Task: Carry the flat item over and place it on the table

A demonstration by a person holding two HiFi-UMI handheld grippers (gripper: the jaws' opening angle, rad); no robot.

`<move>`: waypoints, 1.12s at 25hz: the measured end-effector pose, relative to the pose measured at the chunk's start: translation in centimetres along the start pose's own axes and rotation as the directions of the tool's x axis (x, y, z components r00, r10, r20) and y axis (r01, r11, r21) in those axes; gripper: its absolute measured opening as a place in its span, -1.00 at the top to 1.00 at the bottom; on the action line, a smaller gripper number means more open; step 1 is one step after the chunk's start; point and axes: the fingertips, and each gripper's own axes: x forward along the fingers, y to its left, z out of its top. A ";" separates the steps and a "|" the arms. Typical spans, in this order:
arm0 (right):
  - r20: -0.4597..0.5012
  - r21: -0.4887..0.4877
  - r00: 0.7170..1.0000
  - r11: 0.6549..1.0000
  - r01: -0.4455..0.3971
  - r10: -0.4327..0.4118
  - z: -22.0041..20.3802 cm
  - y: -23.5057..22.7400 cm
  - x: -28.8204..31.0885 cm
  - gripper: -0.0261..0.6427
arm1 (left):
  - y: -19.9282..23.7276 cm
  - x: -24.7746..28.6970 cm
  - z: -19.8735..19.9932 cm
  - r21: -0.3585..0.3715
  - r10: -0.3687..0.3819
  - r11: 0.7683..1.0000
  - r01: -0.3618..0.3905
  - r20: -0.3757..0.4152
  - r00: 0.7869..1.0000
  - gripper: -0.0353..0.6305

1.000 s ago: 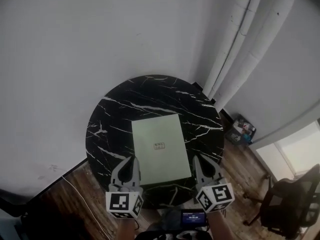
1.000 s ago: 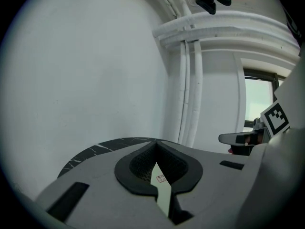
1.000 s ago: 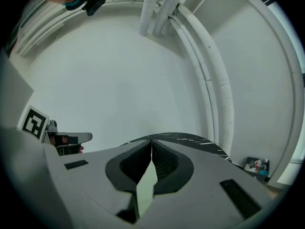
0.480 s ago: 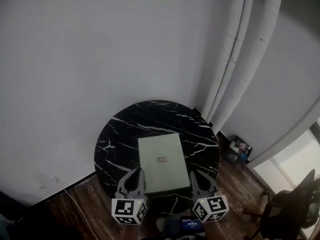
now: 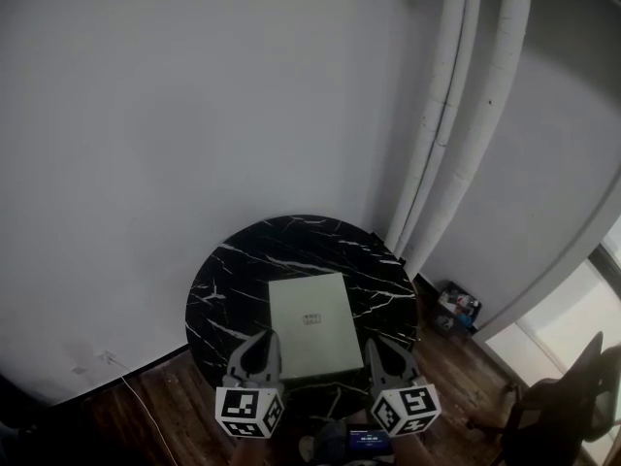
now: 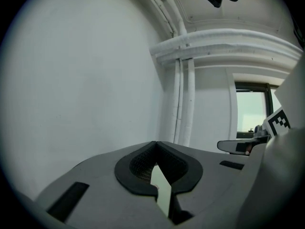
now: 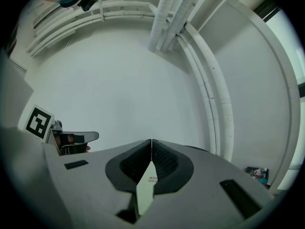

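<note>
Jaws of the left gripper point(image 5: 260, 341) and right gripper point(image 5: 380, 346) are closed tip to tip, nothing gripped. The flat item point(image 5: 310, 336) is seen lying on the round surface point(image 5: 233, 270), centre toward 6 o'clock. Placement is judged complete; only withdrawal is left.

Two white pipes point(image 5: 456, 115) are running up along a plain white wall point(image 5: 194, 115). A thin cable point(image 5: 131, 391) is trailing across the dark wooden floor point(image 5: 170, 401). A black office chair point(image 5: 568, 396) is standing near a bright window point(image 6: 250, 109), and some small colourful clutter point(image 5: 456, 309) is lying at the wall's foot.
</note>
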 end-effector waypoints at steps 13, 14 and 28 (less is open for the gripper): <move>0.003 -0.002 1.000 1.000 0.004 -0.004 0.0 0.2 -1.1 0.87 | -0.4 -0.8 0.1 0.006 0.002 1.000 -0.002 0.001 1.000 0.85; 0.002 0.000 1.000 1.000 0.005 -0.005 0.0 0.1 -1.1 0.87 | -0.3 -0.8 0.0 0.006 0.005 1.000 -0.005 -0.001 1.000 0.85; -0.018 0.027 1.000 1.000 0.000 0.000 -0.8 -0.1 -0.8 0.87 | 0.2 -0.8 -1.0 -0.002 0.006 1.000 -0.006 -0.023 1.000 0.85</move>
